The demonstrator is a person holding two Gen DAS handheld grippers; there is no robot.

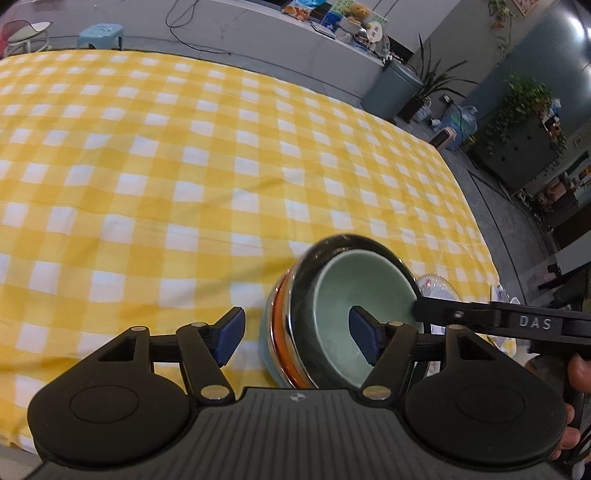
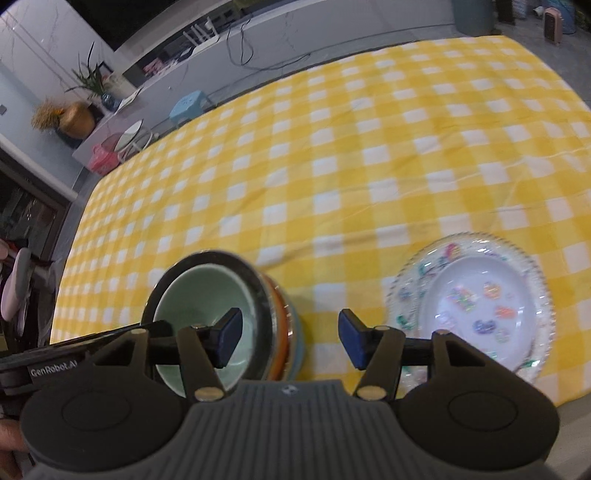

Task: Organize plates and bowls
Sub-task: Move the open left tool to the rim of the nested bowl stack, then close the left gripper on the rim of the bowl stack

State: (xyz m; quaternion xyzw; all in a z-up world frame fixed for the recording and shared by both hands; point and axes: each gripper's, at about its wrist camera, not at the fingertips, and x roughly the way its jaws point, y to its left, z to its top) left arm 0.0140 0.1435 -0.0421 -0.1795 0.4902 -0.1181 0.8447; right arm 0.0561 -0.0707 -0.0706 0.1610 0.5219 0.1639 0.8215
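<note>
A stack of nested bowls (image 1: 295, 332) stands on the yellow checked tablecloth (image 1: 184, 166): a pale green bowl (image 1: 332, 314) inside a dark one, over an orange and a light blue one. It also shows in the right wrist view (image 2: 207, 295). My left gripper (image 1: 297, 338) is open, straddling the stack's left rim, its right pad inside the green bowl. My right gripper (image 2: 290, 341) is open, straddling the stack's right rim, its left pad over the green bowl. A clear patterned plate (image 2: 476, 306) lies to the right of the stack.
The tablecloth spreads wide beyond the stack (image 2: 369, 147). The table's near edge runs just below the plate. Past the far edge stand a blue stool (image 1: 100, 36), a grey bin (image 1: 391, 88) and plants. The right gripper's arm (image 1: 498, 319) crosses the left wrist view.
</note>
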